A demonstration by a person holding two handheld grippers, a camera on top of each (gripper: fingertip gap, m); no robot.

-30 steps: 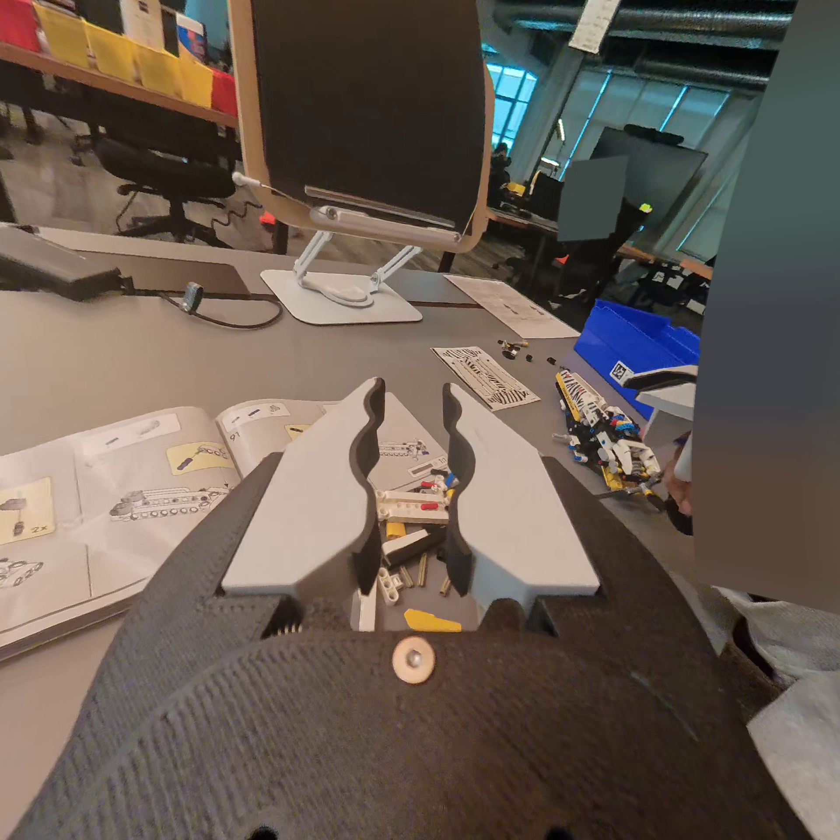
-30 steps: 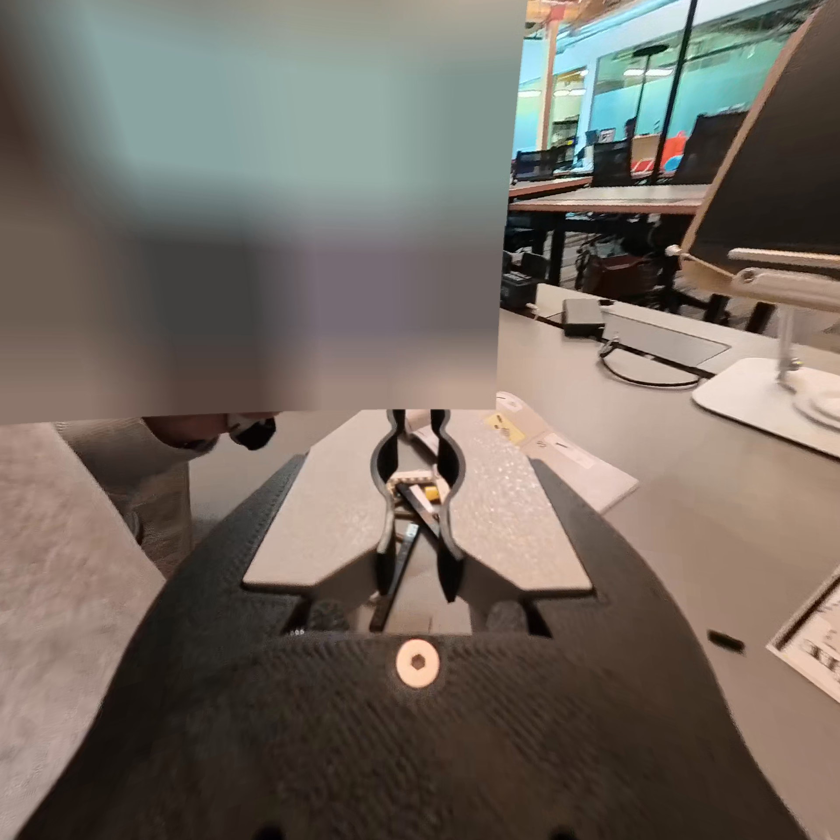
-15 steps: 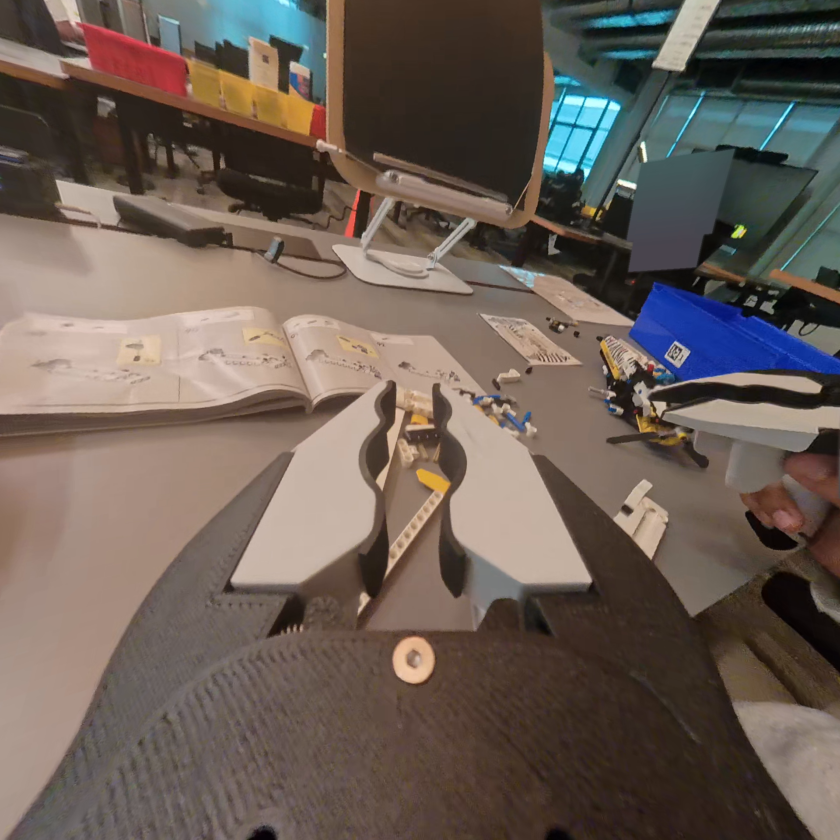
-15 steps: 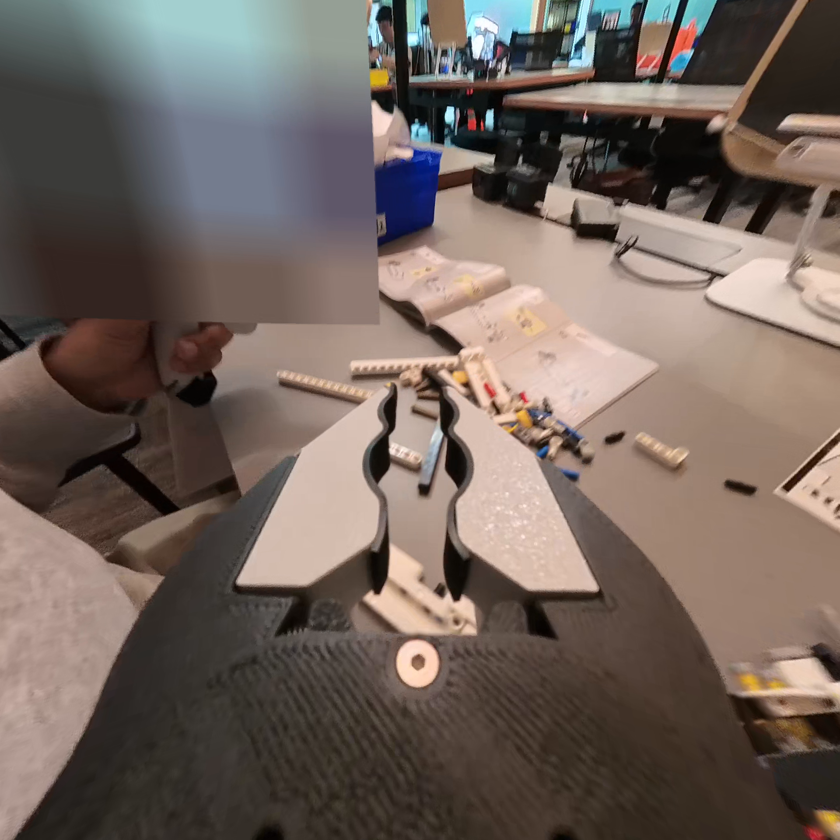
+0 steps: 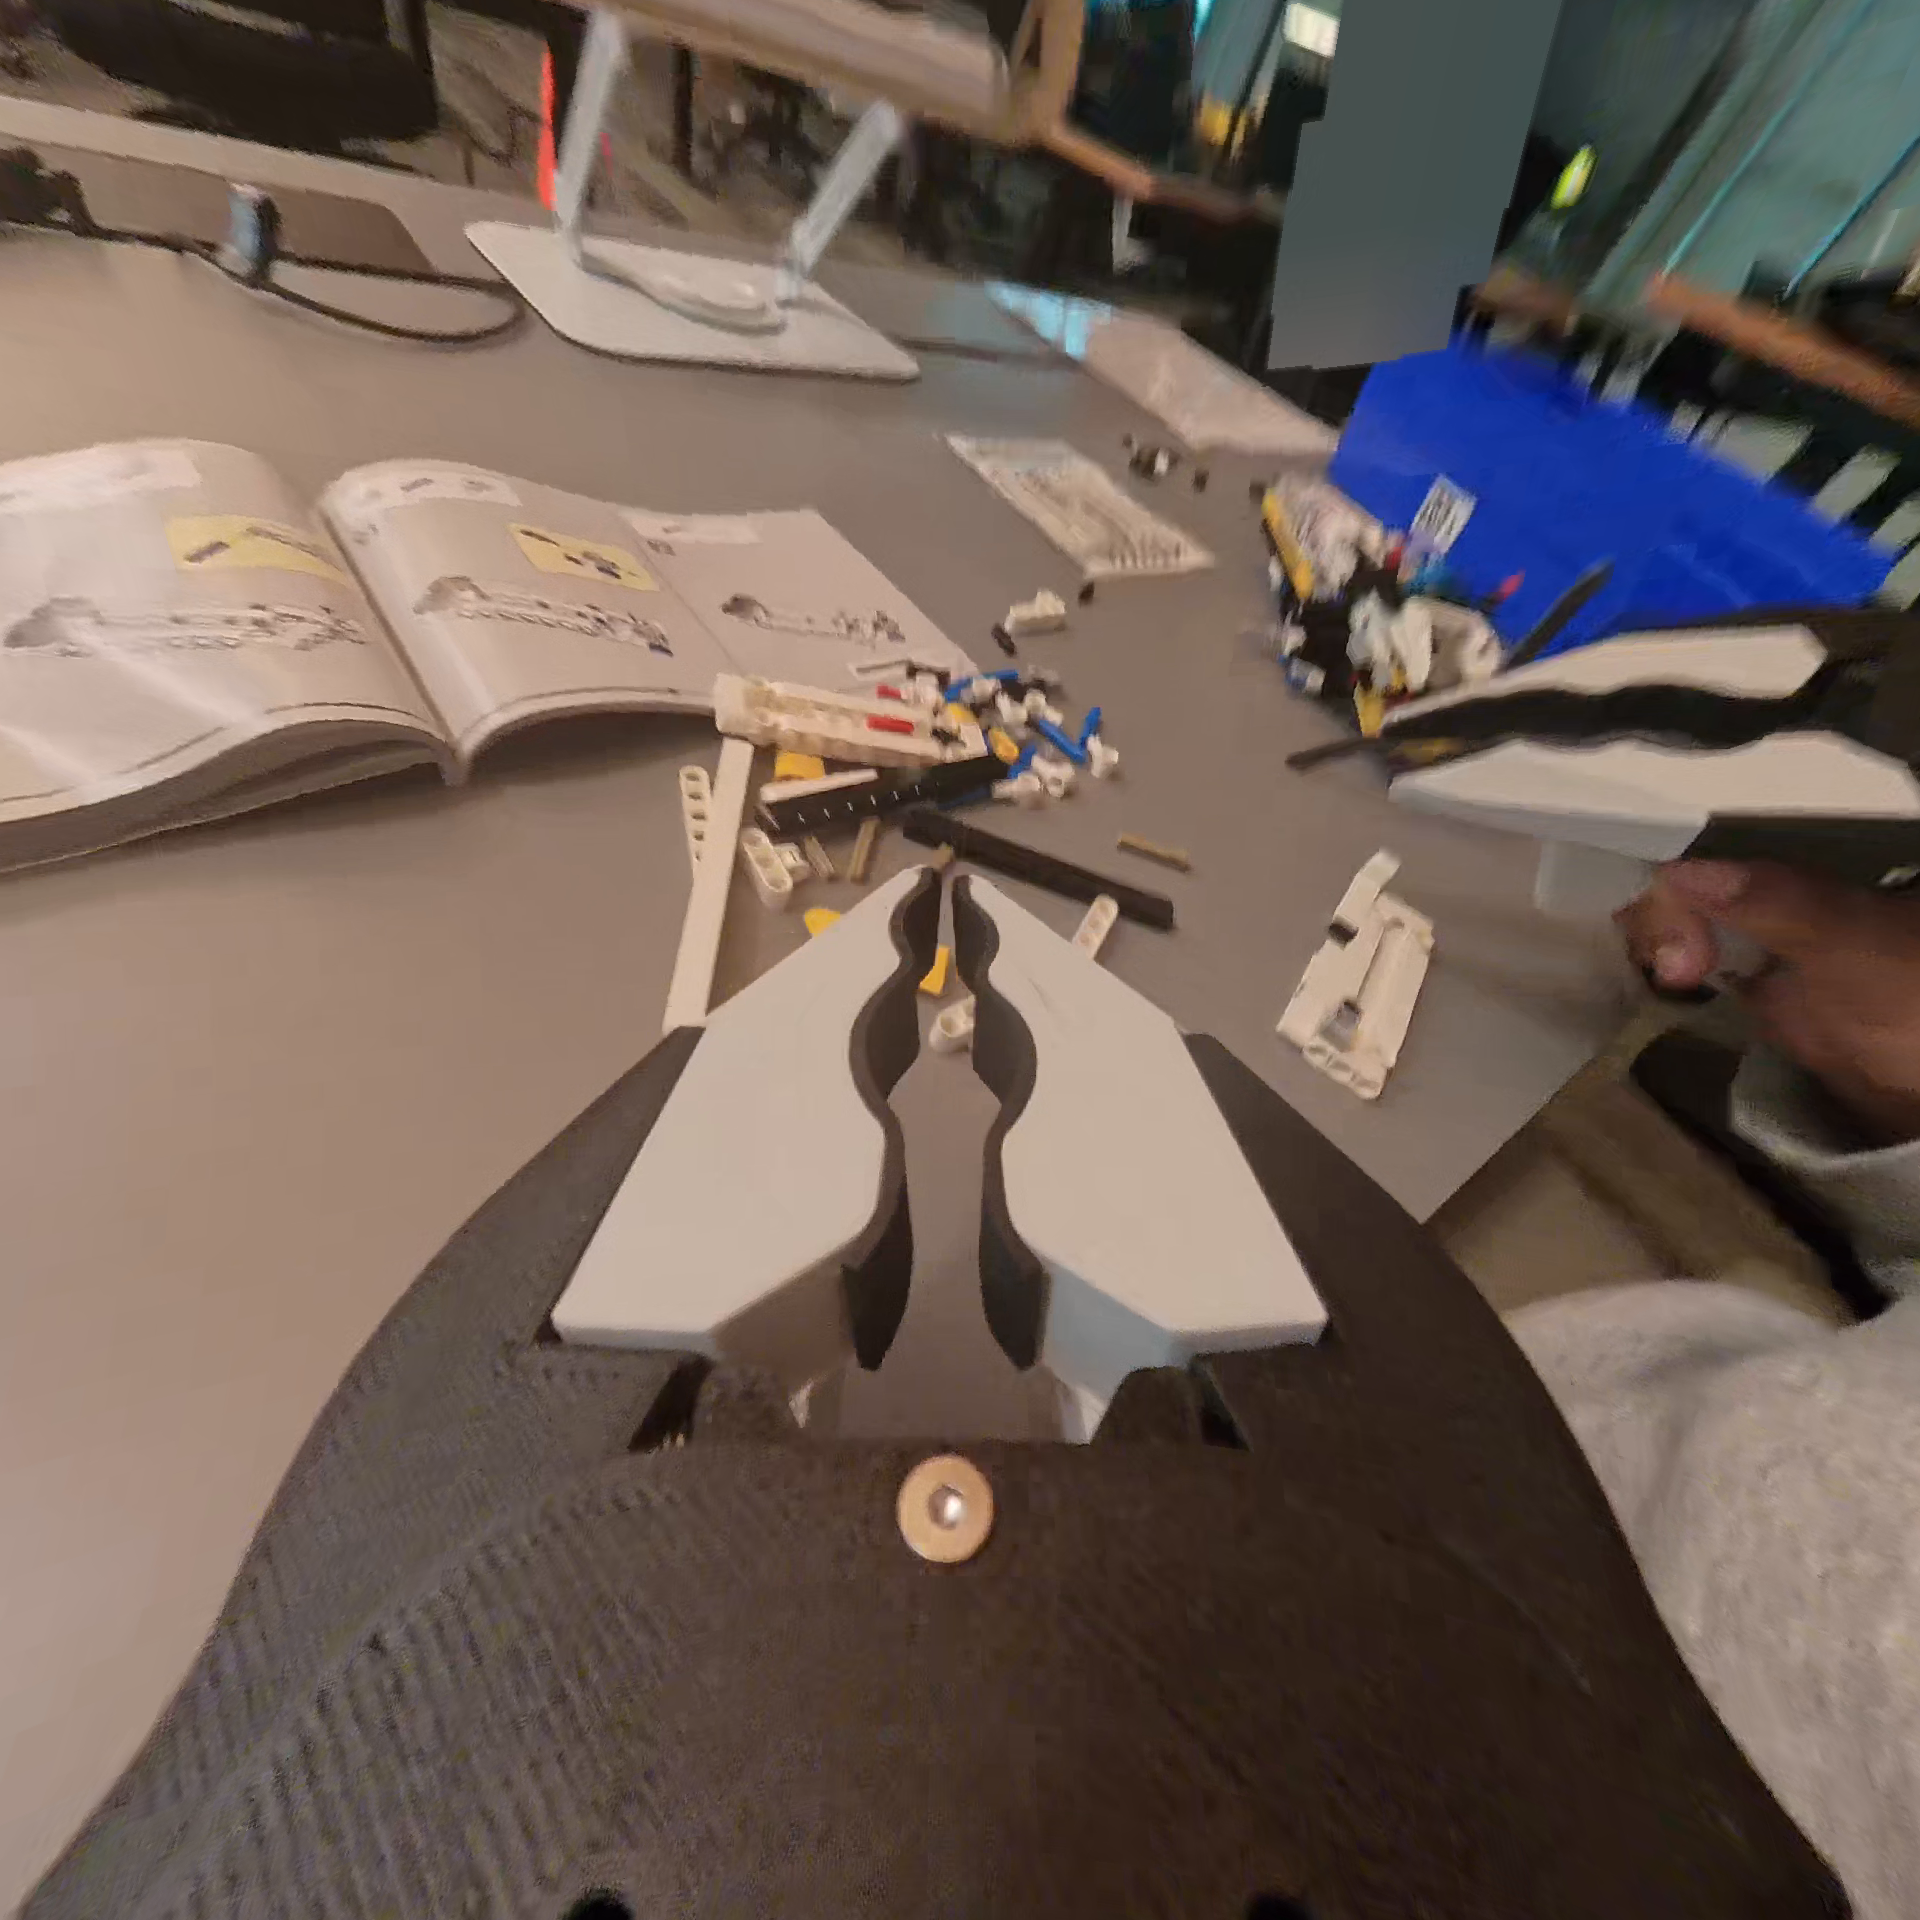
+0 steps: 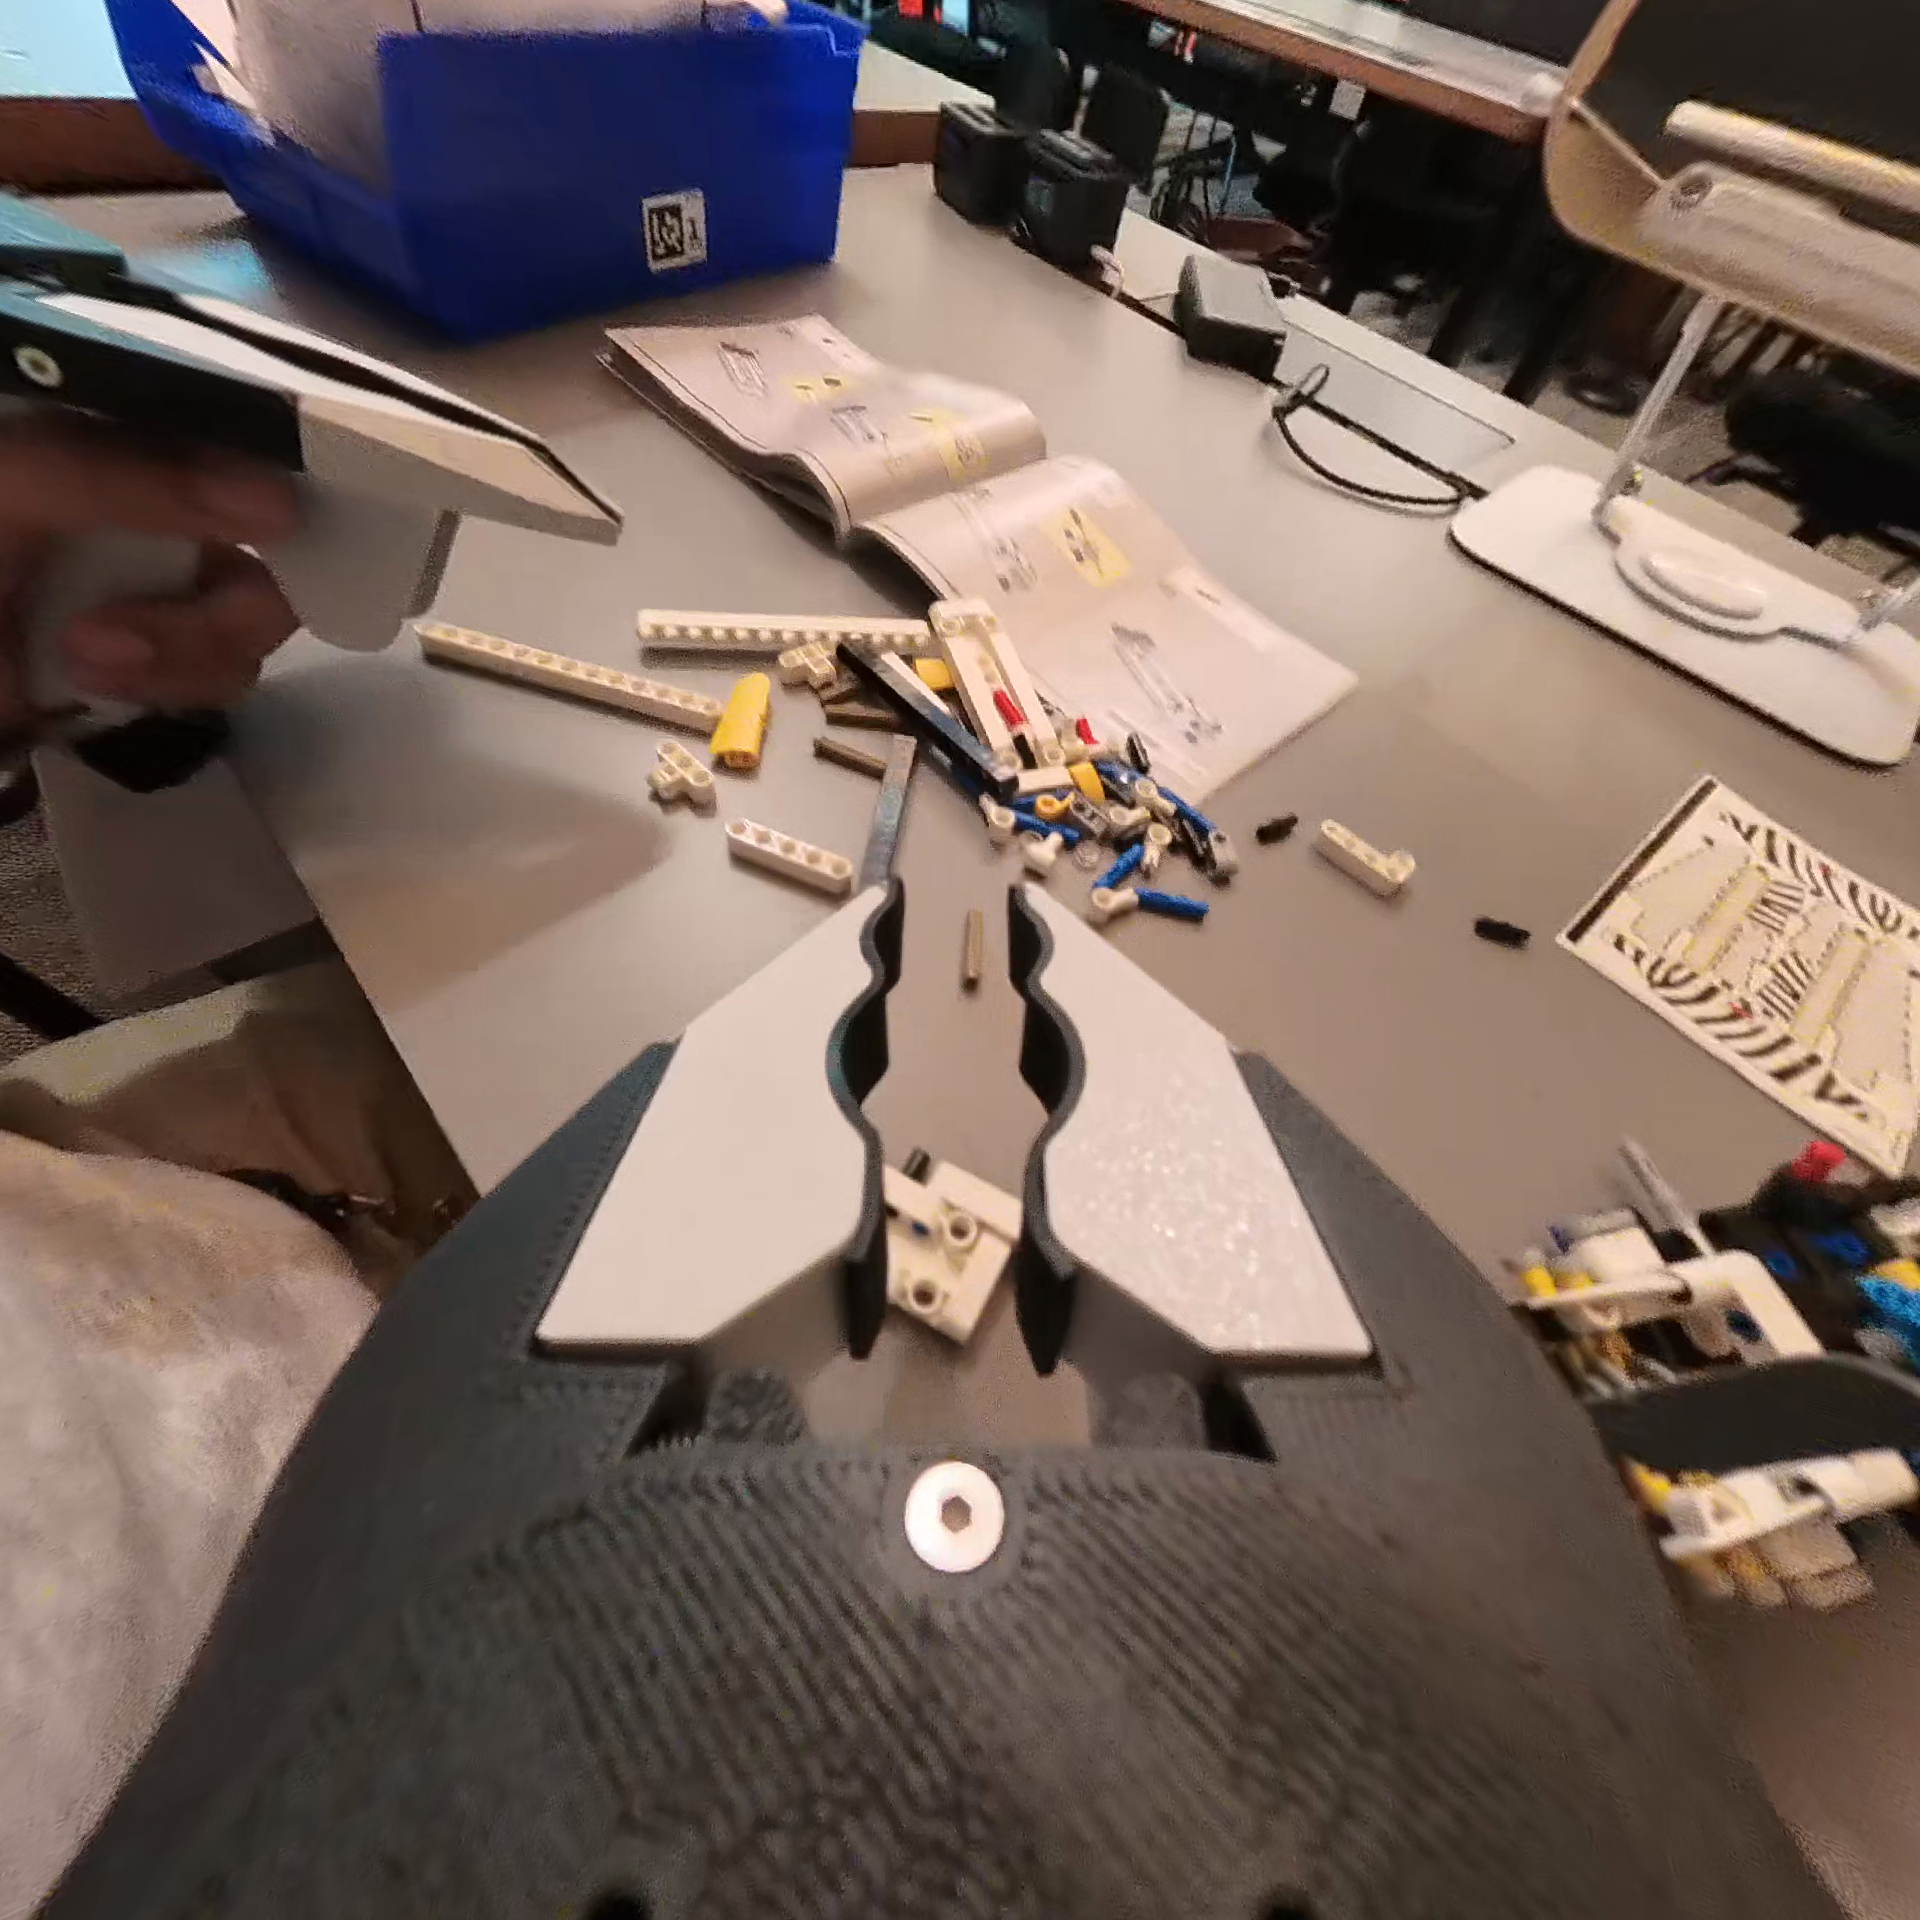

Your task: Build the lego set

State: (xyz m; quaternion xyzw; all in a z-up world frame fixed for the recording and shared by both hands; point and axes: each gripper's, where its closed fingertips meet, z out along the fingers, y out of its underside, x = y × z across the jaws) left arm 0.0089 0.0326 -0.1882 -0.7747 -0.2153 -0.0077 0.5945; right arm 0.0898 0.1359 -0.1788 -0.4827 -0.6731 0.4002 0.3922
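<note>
A pile of loose lego pieces (image 5: 935, 727) lies on the grey table (image 5: 312, 1039) beside an open instruction booklet (image 5: 416, 613). A partly built model (image 5: 1371, 623) stands to the right. My left gripper (image 5: 940, 883) is shut and empty, held above the table just short of the pile. My right gripper (image 6: 956, 899) is open and empty, and points at the pile (image 6: 1039, 769). A white panel piece (image 6: 945, 1236) lies on the table under its fingers. The model (image 6: 1714, 1299) sits at its right. Each gripper shows in the other's view, the right (image 5: 1403, 727) and the left (image 6: 582, 509).
A blue bin (image 5: 1579, 488) stands behind the model. A sticker sheet (image 6: 1766, 966) and a white stand base (image 6: 1683, 582) lie farther back, with a cable (image 5: 395, 322). A long white beam (image 6: 561, 665) lies left of the pile. The table's front edge is near my sleeves. Spacing between my two grippers at the tips: around 15 cm.
Both grippers have drawn back from the pile toward the table's front edge. The left jaws have gone from open to shut. The right jaws have spread wider.
</note>
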